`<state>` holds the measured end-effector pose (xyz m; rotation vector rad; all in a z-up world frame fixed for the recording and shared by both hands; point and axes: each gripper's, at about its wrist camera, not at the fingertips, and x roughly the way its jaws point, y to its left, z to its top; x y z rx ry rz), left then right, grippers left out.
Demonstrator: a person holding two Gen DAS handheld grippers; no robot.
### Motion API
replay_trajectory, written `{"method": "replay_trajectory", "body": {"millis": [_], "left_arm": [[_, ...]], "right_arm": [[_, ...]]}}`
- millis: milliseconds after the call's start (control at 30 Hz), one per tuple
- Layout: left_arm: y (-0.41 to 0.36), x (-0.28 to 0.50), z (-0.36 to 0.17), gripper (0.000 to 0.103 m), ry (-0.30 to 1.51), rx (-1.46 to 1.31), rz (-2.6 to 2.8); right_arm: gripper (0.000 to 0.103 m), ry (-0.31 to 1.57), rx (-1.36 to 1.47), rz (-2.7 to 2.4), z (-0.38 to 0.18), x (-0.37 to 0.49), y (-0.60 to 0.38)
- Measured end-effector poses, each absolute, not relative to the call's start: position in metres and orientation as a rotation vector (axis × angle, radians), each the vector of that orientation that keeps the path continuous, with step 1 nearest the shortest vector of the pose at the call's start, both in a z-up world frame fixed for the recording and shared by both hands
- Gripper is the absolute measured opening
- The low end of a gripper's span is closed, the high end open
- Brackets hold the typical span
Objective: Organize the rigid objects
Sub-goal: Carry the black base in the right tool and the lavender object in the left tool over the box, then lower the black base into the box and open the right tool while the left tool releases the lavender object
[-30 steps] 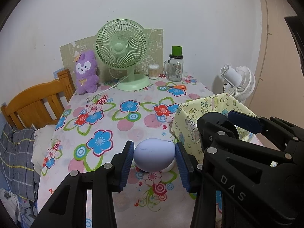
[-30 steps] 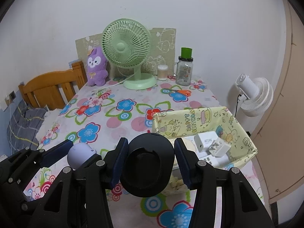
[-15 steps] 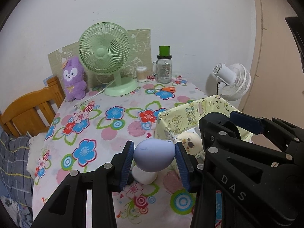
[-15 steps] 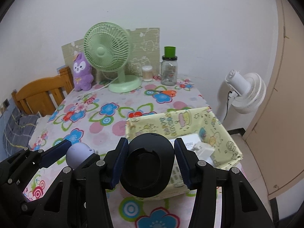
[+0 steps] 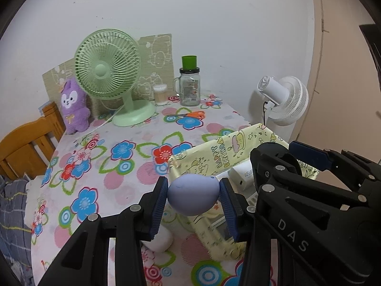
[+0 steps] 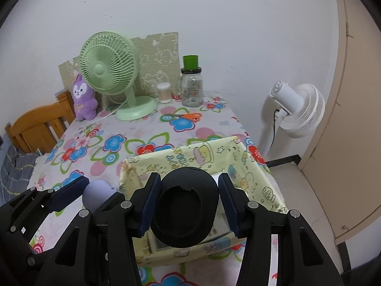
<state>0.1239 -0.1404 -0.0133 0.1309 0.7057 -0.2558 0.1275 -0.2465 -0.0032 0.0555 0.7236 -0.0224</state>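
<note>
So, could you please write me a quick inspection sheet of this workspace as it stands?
Surface: table under a floral cloth.
Job's things: lilac egg-shaped object and black oval object, both held; yellow fabric bin holding white chargers.
Clutter: green desk fan, purple plush, glass jar, cotton-swab tub, orange scissors, small white object.
Tongs: left tongs shut on the lilac object; right tongs shut on the black object, above the bin.
Cables: white cord from the green fan; black cord on the white floor fan.
Surroundings: white wall, wooden chair.
</note>
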Motion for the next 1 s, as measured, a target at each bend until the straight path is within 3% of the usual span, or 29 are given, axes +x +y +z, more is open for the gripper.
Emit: {"method": "replay_trajectory", "body": {"millis": [900,1000], "left_arm": [[-0.179,0.177,-0.057,0.046,0.814,0.154,-0.278],[-0.183,0.177,-0.059,0.060,0.817,0.152,-0.300]], "right_arm": [[0.054,0.850,0.128,-0.040,-0.054,0.182,-0.287],[0.054,0.861,0.145,-0.047,-0.058,0.185,-0.290]]}}
